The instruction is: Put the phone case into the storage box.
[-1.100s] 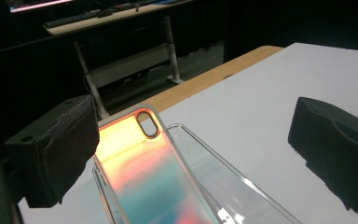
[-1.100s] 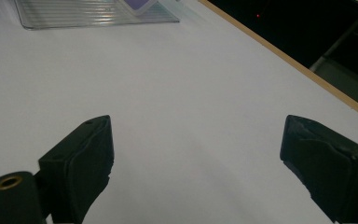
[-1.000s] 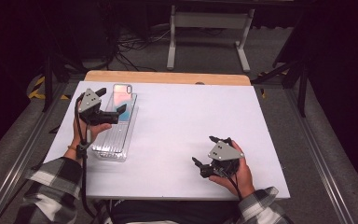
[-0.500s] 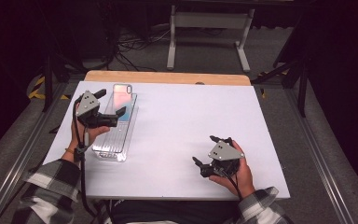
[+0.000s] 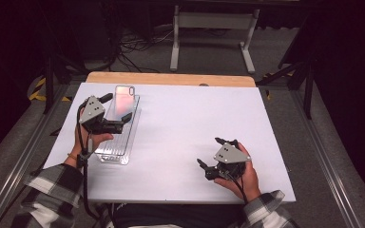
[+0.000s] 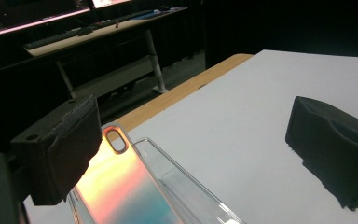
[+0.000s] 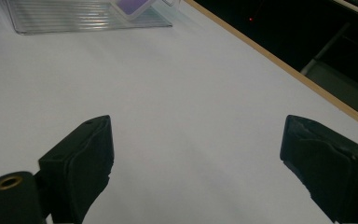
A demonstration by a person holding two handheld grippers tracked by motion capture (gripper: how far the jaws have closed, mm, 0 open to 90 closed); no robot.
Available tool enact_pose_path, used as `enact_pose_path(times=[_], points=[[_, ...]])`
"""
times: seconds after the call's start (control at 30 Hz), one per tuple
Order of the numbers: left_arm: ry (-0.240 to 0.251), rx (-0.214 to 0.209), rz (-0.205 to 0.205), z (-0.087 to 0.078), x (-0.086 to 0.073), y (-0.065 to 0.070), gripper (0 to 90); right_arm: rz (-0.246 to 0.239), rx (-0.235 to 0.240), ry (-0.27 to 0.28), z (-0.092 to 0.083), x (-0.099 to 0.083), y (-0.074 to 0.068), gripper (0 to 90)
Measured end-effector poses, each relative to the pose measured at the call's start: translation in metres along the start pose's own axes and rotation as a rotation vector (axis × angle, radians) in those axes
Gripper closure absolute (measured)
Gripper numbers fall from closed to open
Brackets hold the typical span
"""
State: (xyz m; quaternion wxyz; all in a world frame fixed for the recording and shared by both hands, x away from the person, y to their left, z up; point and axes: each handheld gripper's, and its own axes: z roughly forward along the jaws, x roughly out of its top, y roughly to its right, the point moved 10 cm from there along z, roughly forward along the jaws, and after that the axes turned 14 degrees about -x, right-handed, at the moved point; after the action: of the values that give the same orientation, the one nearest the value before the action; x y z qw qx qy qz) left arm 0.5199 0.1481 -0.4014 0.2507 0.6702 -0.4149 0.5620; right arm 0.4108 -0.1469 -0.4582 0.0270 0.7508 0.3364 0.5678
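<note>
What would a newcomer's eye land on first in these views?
The iridescent phone case at the table's far left, its far end propped over the rim of a clear ribbed tray. The left gripper hovers there, jaws open with the case between them. The right gripper sits open over bare white table near the front edge.

- White tabletop [image 5: 185, 128], wooden strip along far edge.
- Clear ribbed tray [image 5: 119, 142] lies at left side of tabletop, long axis running away from the person.
- Phone case [image 5: 122, 100], iridescent pink-to-teal, rests on the tray's far end, camera cutout at far end.
- Left gripper [image 5: 116, 113] held over the tray, jaws spread, one on each side of the case's near part; contact unclear.
- Right gripper [image 5: 210, 156] at near right, just above bare tabletop, jaws apart, nothing between, well apart from tray.
- Plaid sleeves at bottom edge.
- Cables and a metal stand on floor beyond.
</note>
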Motion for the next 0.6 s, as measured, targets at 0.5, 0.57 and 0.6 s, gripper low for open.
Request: enact_pose_path(times=[0.5,0.57,0.6], points=[[0.001,-0.022,0.014,-0.002,0.003,0.013,4.5,0.008,-0.007,0.007,-0.001,0.001,0.002,9.9],[-0.002,-0.028,0.018,-0.003,0.003,0.016,4.4,0.009,-0.006,0.007,-0.001,0.001,0.002,9.7],[0.002,-0.029,0.018,-0.003,0.003,0.017,4.4,0.010,-0.004,0.008,-0.001,0.001,0.001,9.7]])
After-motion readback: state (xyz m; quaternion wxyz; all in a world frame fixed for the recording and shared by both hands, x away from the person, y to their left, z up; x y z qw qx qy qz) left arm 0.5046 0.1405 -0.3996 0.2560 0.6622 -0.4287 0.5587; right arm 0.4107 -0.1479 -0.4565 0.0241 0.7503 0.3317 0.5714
